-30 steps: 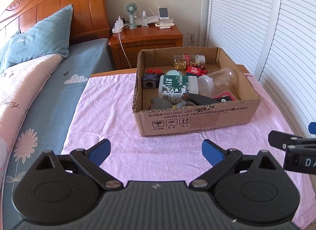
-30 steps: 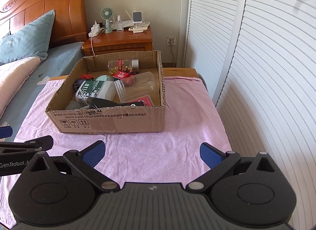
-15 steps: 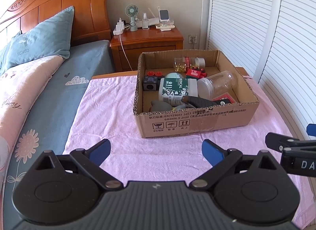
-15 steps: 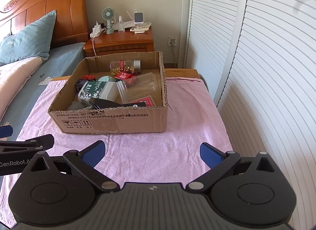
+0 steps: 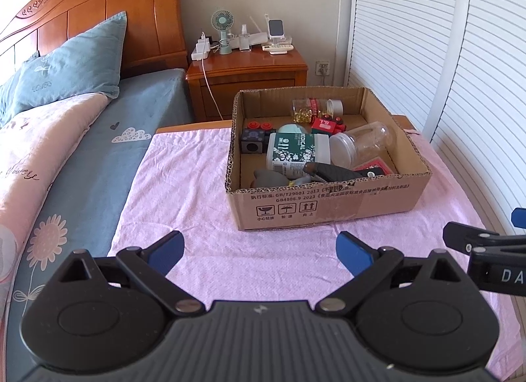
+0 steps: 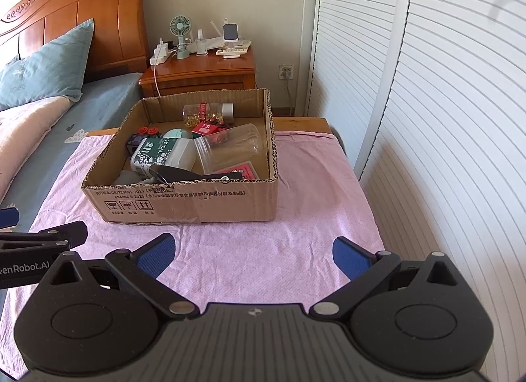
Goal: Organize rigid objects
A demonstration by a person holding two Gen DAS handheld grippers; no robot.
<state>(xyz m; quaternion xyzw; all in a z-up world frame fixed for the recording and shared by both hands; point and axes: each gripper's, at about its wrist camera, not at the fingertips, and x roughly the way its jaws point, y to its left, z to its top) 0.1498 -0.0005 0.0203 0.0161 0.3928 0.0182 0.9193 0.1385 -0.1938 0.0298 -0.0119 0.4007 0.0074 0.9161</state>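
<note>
Pink-clothed surface (image 5: 203,185) carries cardboard box (image 5: 328,208), ahead of both tools. Left tool (image 5: 259,247) and right tool (image 6: 251,252) gape wide, empty. White medical bottle (image 5: 296,152) lies sideways in box, nearer left tool.

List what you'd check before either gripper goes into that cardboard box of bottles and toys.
1. Left gripper jaws open, empty: ok.
2. Right gripper jaws open, empty: ok.
3. Pink cloth bare between grippers and cardboard box: ok.
4. Box top open: ok.
5. Clear plastic jar on its side, reachable: ok.
6. Items free of each other: not ok, white medical bottle crowds the jar.
</note>
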